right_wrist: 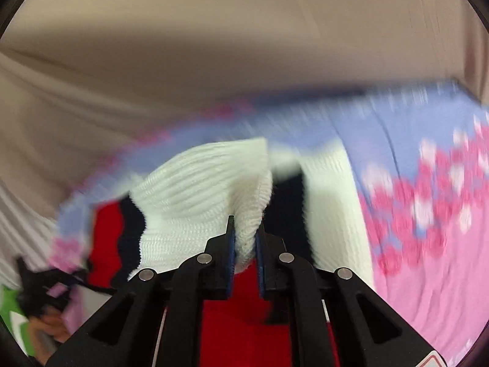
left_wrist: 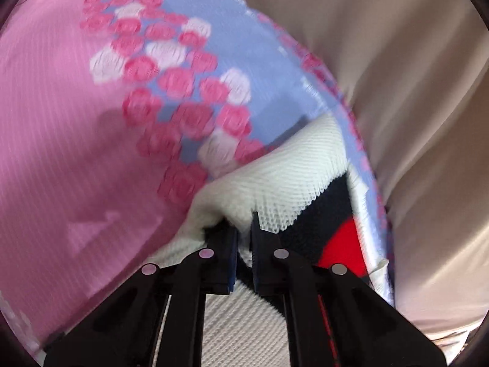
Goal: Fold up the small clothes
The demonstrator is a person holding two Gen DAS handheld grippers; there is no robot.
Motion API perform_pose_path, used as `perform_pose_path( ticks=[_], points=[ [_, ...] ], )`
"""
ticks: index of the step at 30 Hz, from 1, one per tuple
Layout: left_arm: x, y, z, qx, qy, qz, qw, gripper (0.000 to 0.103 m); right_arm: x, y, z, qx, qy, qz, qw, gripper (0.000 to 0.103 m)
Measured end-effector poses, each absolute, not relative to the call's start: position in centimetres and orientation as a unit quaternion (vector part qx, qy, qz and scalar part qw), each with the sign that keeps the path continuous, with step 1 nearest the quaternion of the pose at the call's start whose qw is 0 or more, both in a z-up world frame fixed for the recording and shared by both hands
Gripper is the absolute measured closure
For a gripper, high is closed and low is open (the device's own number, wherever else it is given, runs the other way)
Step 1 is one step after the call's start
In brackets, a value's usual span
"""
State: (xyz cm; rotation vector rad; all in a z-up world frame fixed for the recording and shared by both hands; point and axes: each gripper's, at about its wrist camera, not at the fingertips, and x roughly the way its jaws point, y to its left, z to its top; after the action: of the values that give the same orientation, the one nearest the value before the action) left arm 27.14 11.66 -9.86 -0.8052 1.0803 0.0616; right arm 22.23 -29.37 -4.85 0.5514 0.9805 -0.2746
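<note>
A small knit sweater [left_wrist: 275, 177], white with navy and red bands, lies on a pink and blue rose-print cloth [left_wrist: 91, 122]. My left gripper [left_wrist: 243, 226] is shut on a white fold of the sweater. In the right wrist view my right gripper [right_wrist: 245, 229] is shut on a raised white ribbed fold of the same sweater [right_wrist: 201, 189], with its red part [right_wrist: 244, 321] below the fingers. The other gripper [right_wrist: 42, 287] shows blurred at the lower left of the right wrist view. Both views are motion-blurred.
The rose-print cloth [right_wrist: 428, 214] covers the surface under the sweater. A beige draped fabric [left_wrist: 412, 91] lies beyond its edge and fills the background [right_wrist: 214, 46]. A green and white item [right_wrist: 15, 315] shows at the far lower left.
</note>
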Motion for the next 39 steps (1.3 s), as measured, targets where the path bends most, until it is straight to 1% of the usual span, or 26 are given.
perform_pose_path(
  ticks=[1,2,5,8,9,11,12,13,15,16,18,21,22,24,26,27,29,31,32,33,34,35,39],
  points=[
    [27.1,11.5,-10.0,-0.371,0.499,0.029,0.783,0.096,22.0,-29.8,-6.1,0.276,0.473,-0.133,0.826,0.094],
    [27.0,11.4,-9.9,-0.363,0.499,0.027,0.787,0.096,21.2,-30.3,-6.2,0.305,0.457,-0.129,0.826,0.094],
    [27.1,10.9,-10.2,-0.349,0.504,0.024,0.79,0.096,20.4,-30.8,-5.0,0.318,0.418,-0.12,0.842,0.094],
    [27.3,10.2,-10.0,-0.333,0.503,0.028,0.797,0.095,20.9,-31.4,-8.9,0.312,0.478,-0.122,0.812,0.093],
    [27.3,10.1,-9.9,-0.328,0.503,0.026,0.799,0.095,20.6,-31.4,-8.8,0.317,0.47,-0.116,0.816,0.092],
    [26.9,10.3,-9.8,-0.327,0.502,0.02,0.8,0.094,20.0,-31.4,-7.1,0.322,0.461,-0.116,0.818,0.087],
    [27.0,10.4,-9.9,-0.33,0.501,0.017,0.8,0.094,19.5,-31.2,-5.8,0.316,0.453,-0.126,0.824,0.087],
    [26.9,10.6,-10.1,-0.335,0.499,0.011,0.799,0.093,18.9,-30.8,-4.1,0.291,0.447,-0.15,0.833,0.082],
    [26.5,11.0,-10.3,-0.345,0.495,0.004,0.797,0.093,18.3,-29.3,-1.1,0.251,0.42,-0.166,0.856,0.08],
    [26.4,11.1,-10.4,-0.349,0.494,0.0,0.796,0.093,19.1,-28.0,0.2,0.247,0.412,-0.14,0.866,0.08],
    [26.3,11.4,-10.5,-0.356,0.494,-0.006,0.793,0.093,23.0,-24.8,0.8,0.229,0.436,-0.062,0.868,0.076],
    [26.2,11.7,-10.5,-0.356,0.495,-0.015,0.792,0.093,29.6,-18.4,-0.1,0.197,0.456,0.07,0.865,0.071],
    [26.2,11.7,-10.5,-0.35,0.497,-0.019,0.794,0.093,32.0,-16.4,-0.9,0.185,0.468,0.099,0.859,0.067],
    [26.3,11.8,-10.2,-0.329,0.5,-0.03,0.8,0.093,35.9,-13.1,-2.5,0.16,0.492,0.126,0.847,0.062],
    [26.3,11.9,-10.1,-0.305,0.503,-0.046,0.807,0.093,39.5,-10.2,-4.0,0.138,0.511,0.138,0.837,0.052],
    [26.3,12.0,-10.1,-0.302,0.504,-0.052,0.808,0.093,41.3,-9.0,-4.7,0.123,0.519,0.14,0.834,0.05],
    [26.3,12.3,-10.3,-0.3,0.505,-0.066,0.807,0.093,42.2,-7.4,-5.3,0.097,0.525,0.148,0.832,0.041],
    [26.2,12.5,-10.4,-0.301,0.504,-0.073,0.806,0.093,42.8,-6.4,-5.9,0.075,0.532,0.163,0.827,0.041],
    [26.2,12.6,-10.4,-0.302,0.503,-0.075,0.806,0.093,43.2,-6.0,-6.5,0.064,0.538,0.167,0.824,0.047],
    [26.1,12.6,-10.4,-0.303,0.503,-0.076,0.806,0.093,43.6,-5.4,-6.9,0.056,0.541,0.171,0.821,0.059],
    [26.0,12.7,-10.4,-0.303,0.502,-0.076,0.807,0.093,43.6,-4.9,-6.7,0.05,0.542,0.179,0.82,0.1],
    [25.9,12.7,-10.3,-0.301,0.5,-0.073,0.809,0.093,43.9,-4.2,-6.9,0.042,0.545,0.182,0.817,0.098],
    [25.5,13.0,-9.8,-0.275,0.489,-0.051,0.826,0.095,46.0,-2.1,-5.1,0.025,0.515,0.177,0.839,0.099]
  ],
)
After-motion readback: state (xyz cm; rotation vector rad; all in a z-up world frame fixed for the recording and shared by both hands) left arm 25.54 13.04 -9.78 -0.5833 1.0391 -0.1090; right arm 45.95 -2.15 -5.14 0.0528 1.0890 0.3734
